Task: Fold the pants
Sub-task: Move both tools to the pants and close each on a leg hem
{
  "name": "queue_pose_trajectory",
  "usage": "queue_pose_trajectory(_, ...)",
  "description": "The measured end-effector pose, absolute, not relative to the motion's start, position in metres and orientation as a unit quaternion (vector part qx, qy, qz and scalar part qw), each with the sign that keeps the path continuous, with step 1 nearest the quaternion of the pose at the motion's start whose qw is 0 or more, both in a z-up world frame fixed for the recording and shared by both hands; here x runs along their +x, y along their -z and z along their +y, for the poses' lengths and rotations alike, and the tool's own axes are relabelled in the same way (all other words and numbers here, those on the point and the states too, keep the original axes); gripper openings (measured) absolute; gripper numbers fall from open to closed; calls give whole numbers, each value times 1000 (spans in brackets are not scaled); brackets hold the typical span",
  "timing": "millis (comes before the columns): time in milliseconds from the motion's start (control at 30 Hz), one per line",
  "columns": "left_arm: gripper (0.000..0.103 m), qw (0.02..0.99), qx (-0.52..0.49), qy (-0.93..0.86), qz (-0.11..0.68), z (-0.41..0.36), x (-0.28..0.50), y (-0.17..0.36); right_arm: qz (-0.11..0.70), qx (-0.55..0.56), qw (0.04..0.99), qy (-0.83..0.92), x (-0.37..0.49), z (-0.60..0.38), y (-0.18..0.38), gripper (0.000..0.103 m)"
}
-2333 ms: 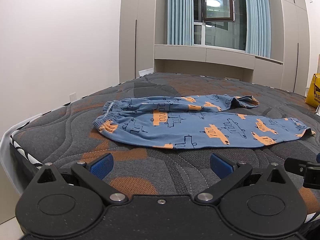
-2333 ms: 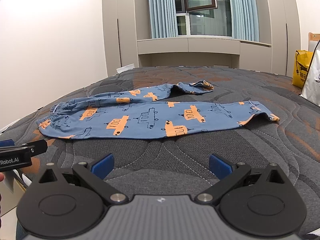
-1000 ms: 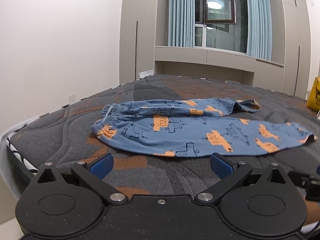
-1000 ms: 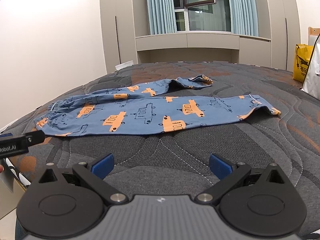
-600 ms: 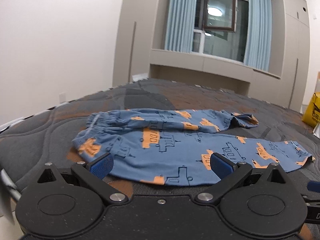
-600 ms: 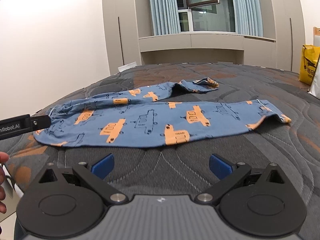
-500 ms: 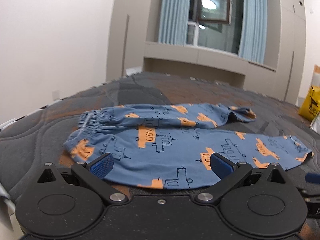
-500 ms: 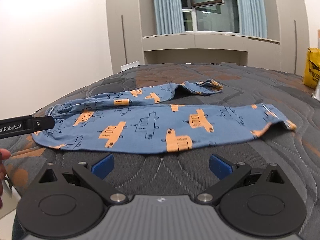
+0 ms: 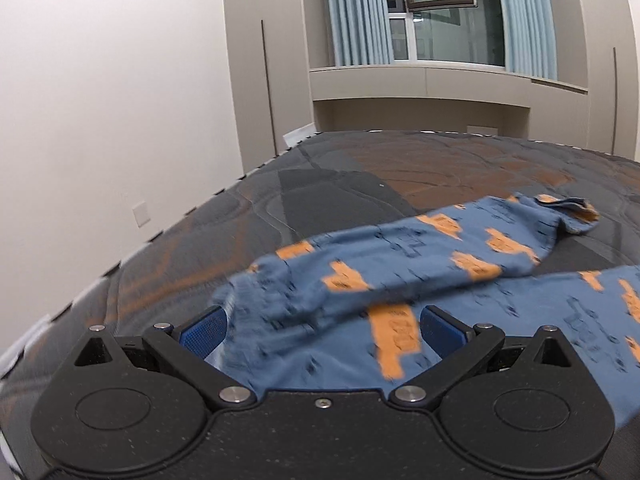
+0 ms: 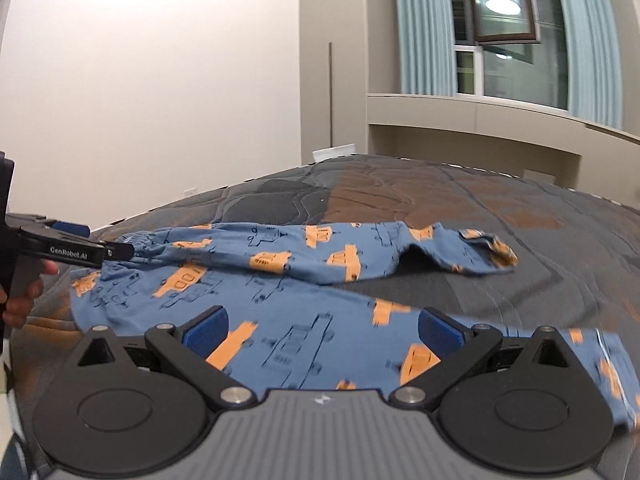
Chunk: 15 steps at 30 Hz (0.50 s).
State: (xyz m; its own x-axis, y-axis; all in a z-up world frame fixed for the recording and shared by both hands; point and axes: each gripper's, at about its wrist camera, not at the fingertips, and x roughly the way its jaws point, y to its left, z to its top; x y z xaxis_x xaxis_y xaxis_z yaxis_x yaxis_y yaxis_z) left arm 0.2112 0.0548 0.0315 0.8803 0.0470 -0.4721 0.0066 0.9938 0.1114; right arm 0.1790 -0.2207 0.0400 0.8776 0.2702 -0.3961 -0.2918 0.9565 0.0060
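We see blue pants [image 10: 280, 280] with an orange vehicle print lying spread on a dark quilted mattress [image 10: 500, 208], the waistband end toward the mattress's left edge and the two legs running off to the right. In the right wrist view the far leg ends in a crumpled cuff [image 10: 488, 252], while the near leg passes behind the gripper body and is cut off at the frame's lower right. Our right gripper [image 10: 322, 326] stands wide open just above the near leg, its blue pads spread well apart with nothing between them. Our left gripper [image 9: 320, 326] is also wide open, hovering over the waistband end of the pants; the cloth there is smeared by motion blur, so we cannot tell whether the pads touch it. From the right wrist view the left gripper appears side-on at the left edge, its tip over the waistband, with part of a hand [image 10: 24, 292] on its handle, mostly cut off. Beyond the mattress stand a white wall, cabinets and a curtained window [image 9: 436, 12].
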Motion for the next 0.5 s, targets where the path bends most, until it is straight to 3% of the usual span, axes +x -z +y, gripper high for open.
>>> queue_pose_trajectory(500, 103, 942, 119, 79, 303, 135, 357, -41, 275, -165, 905, -279, 391, -212, -51, 103)
